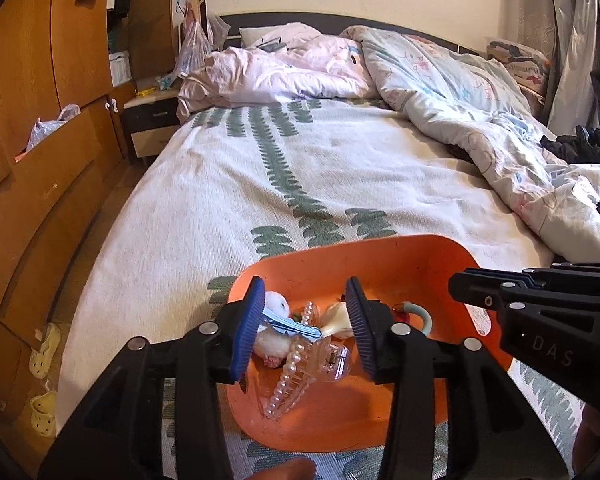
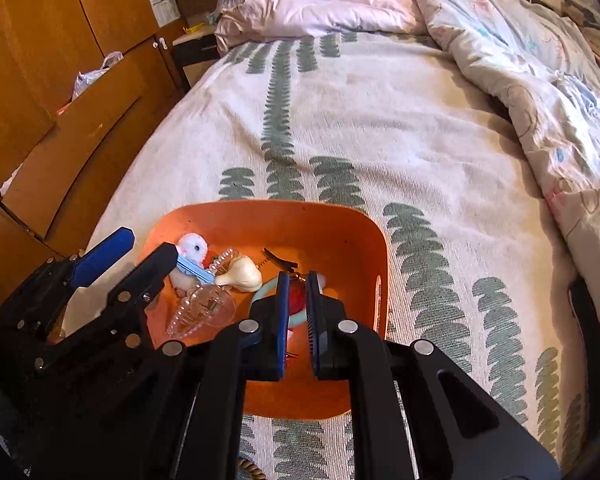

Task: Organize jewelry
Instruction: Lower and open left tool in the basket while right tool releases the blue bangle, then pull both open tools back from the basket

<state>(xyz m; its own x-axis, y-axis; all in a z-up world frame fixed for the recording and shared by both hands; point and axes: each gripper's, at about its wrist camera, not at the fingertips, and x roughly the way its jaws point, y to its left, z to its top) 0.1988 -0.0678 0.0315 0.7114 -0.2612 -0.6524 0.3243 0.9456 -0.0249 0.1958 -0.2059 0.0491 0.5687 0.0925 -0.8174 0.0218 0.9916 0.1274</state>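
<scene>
1. Bedroom scene: white bedspread with green leaf print (image 2: 380, 128), orange plastic tray (image 1: 380, 264) at its near end.
2. Left gripper (image 1: 306, 328) spread wide over tray's left half; blue hair clip (image 1: 293, 326), white plush charm (image 1: 273, 322) and clear pearl-edged claw clip (image 1: 300, 372) lie between its fingers, long axis running toward the gripper.
3. Right gripper (image 2: 297, 320) narrowed above tray's middle, red item (image 2: 296, 298) in the gap; grip contact unclear.
4. Left is nearer the clip pile.

My left camera sat low and close over the orange tray (image 1: 380, 256), facing up the bed (image 1: 340, 168). My right camera looked from just beside it, same way. Both saw the tray and bed.
</scene>
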